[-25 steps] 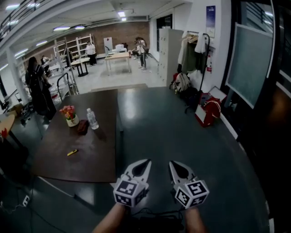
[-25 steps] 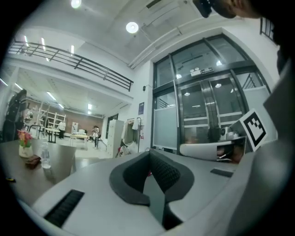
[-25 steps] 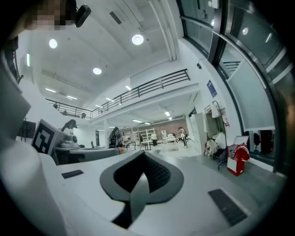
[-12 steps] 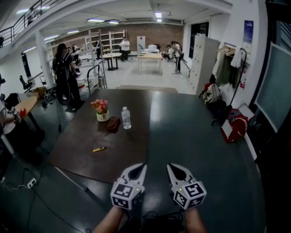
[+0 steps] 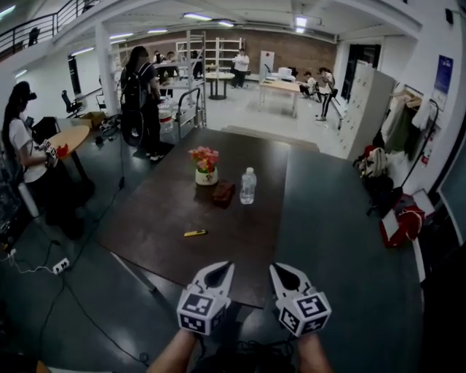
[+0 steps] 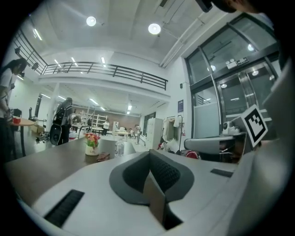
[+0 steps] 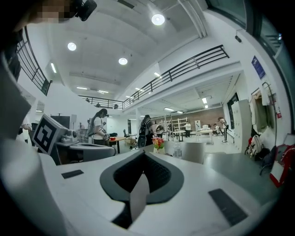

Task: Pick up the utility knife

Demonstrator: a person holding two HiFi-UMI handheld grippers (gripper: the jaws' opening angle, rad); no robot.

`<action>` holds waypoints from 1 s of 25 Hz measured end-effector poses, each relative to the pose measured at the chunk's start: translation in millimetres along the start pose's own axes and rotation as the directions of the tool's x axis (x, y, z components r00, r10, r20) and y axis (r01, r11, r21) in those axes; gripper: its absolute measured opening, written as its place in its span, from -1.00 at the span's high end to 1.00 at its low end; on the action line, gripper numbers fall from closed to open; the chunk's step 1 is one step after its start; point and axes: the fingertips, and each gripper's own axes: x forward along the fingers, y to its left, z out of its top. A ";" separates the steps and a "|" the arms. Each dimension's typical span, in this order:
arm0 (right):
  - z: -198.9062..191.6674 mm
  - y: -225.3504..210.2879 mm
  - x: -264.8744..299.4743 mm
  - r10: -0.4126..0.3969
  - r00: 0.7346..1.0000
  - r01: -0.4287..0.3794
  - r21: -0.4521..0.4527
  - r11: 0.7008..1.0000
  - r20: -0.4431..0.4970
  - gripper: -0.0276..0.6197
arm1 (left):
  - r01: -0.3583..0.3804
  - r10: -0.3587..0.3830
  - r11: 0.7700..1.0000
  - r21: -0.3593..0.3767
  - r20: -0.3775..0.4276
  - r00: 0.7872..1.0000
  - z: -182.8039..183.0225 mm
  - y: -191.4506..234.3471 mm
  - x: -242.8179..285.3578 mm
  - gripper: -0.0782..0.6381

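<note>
Bright ceiling lights [image 5: 198, 16]; dim foreground; fisheye-warped edges.

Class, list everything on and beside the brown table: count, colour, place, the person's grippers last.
table: one, dark brown, centre of head view
utility knife: one, yellow, alone on the table's near part
flower pot: one, white with pink-red flowers, table's far part
pouch: one, dark reddish, right of the pot
water bottle: one, clear, upright, right of the pouch
bag: one, red, floor at far right
left gripper: one, white, shut, empty, before the table
right gripper: one, white, shut, empty, beside the left
</note>
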 end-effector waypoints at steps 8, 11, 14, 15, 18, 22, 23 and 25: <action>-1.6 26.8 60.0 0.112 0.992 -0.113 -0.014 0.993 -0.055 0.88 | -0.135 0.134 0.990 -0.035 -0.043 0.990 -16.6 65.4 -9.3 0.76; -7.7 26.3 83.3 0.155 0.986 -0.155 -0.008 0.988 -0.070 0.88 | -0.174 0.171 0.984 -0.030 -0.065 0.983 -22.4 84.5 -0.9 0.76; -18.9 19.4 107.1 0.199 0.977 -0.199 -0.001 0.980 -0.080 0.88 | -0.204 0.201 0.979 -0.024 -0.091 0.975 -28.1 100.1 12.2 0.76; -20.7 17.7 114.2 0.213 0.974 -0.213 0.008 0.977 -0.082 0.88 | -0.213 0.210 0.977 -0.019 -0.101 0.972 -29.6 104.6 16.2 0.76; -19.3 15.1 128.8 0.246 0.965 -0.243 0.043 0.969 -0.090 0.88 | -0.238 0.236 0.971 -0.001 -0.135 0.962 -32.3 115.4 25.2 0.76; -16.9 11.3 148.3 0.290 0.953 -0.285 0.068 0.956 -0.086 0.88 | -0.283 0.287 0.958 0.049 -0.186 0.940 -38.2 135.4 39.9 0.76; -16.8 10.7 153.2 0.299 0.950 -0.293 0.072 0.953 -0.087 0.88 | -0.292 0.298 0.955 0.061 -0.195 0.934 -40.2 141.9 44.0 0.76; -17.9 10.5 161.0 0.308 0.947 -0.301 0.079 0.950 -0.095 0.88 | -0.305 0.316 0.949 0.084 -0.208 0.926 -44.5 155.0 50.4 0.76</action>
